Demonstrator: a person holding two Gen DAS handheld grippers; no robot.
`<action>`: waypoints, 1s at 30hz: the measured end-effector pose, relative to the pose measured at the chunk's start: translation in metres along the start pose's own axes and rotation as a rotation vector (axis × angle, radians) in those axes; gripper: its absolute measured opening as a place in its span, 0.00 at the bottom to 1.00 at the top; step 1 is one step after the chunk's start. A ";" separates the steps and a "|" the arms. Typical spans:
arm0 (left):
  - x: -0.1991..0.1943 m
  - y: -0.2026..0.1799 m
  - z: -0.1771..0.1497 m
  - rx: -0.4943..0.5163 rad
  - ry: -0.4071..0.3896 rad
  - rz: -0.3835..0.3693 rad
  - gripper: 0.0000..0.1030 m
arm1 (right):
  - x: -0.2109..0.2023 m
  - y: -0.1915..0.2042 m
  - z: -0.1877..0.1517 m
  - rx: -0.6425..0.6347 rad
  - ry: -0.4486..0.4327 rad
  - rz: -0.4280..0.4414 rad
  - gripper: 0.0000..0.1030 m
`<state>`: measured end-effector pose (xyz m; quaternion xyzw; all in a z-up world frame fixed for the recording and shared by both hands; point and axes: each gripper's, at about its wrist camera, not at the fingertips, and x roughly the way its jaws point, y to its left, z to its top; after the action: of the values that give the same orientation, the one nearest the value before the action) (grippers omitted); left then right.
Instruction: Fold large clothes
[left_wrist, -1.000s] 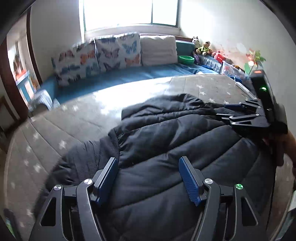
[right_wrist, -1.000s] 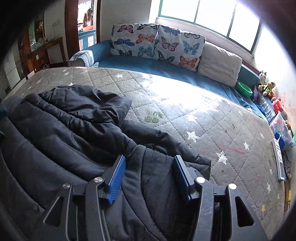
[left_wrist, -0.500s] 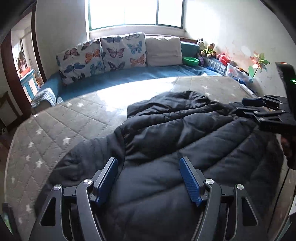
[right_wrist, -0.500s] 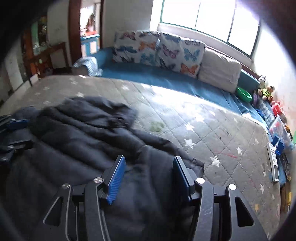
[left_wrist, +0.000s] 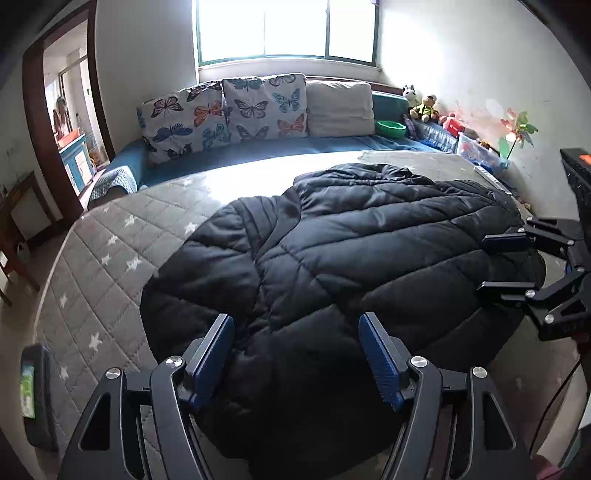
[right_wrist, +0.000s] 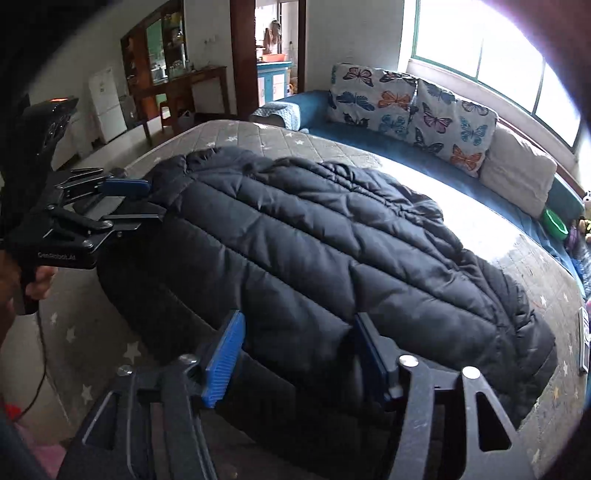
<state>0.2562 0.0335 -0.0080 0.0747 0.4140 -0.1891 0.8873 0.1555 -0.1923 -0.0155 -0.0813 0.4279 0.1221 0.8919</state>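
Black quilted puffer jacket (left_wrist: 343, 258) lies spread on the grey star-print mattress (left_wrist: 110, 266), puffy, stitched in wide channels, surface wrinkled and a bit glossy. In the left wrist view it fills the centre, with the bunched end, hood or collar cannot tell, at 12 o'clock toward the butterfly pillows (left_wrist: 225, 110). One side edge is folded over the body, making a thick rounded ridge along the 9 o'clock side.

Left gripper (left_wrist: 295, 362) at 6 o'clock, jaws apart, blue pads either side of the near jacket edge, nothing pinched. Right gripper (right_wrist: 299, 358) likewise spread wide over the jacket's near edge at 6 o'clock in its own view; contact with the fabric cannot be told. In the left view the right gripper sits at 3 o'clock beside the jacket's side edge, fingers apart.

A dark phone-like device (left_wrist: 35, 391) lies on the mattress at 8 o'clock.
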 end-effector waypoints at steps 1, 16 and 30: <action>0.002 0.002 -0.003 -0.001 0.001 -0.002 0.74 | 0.003 0.000 -0.001 0.012 0.003 -0.001 0.73; 0.027 0.005 -0.014 -0.030 0.034 0.006 0.77 | 0.011 -0.001 -0.007 0.013 0.011 -0.040 0.75; 0.028 0.004 -0.012 -0.031 0.031 0.019 0.78 | -0.012 -0.038 -0.053 0.096 0.018 -0.105 0.77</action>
<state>0.2658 0.0333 -0.0370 0.0680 0.4298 -0.1730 0.8836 0.1199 -0.2438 -0.0379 -0.0618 0.4363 0.0536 0.8961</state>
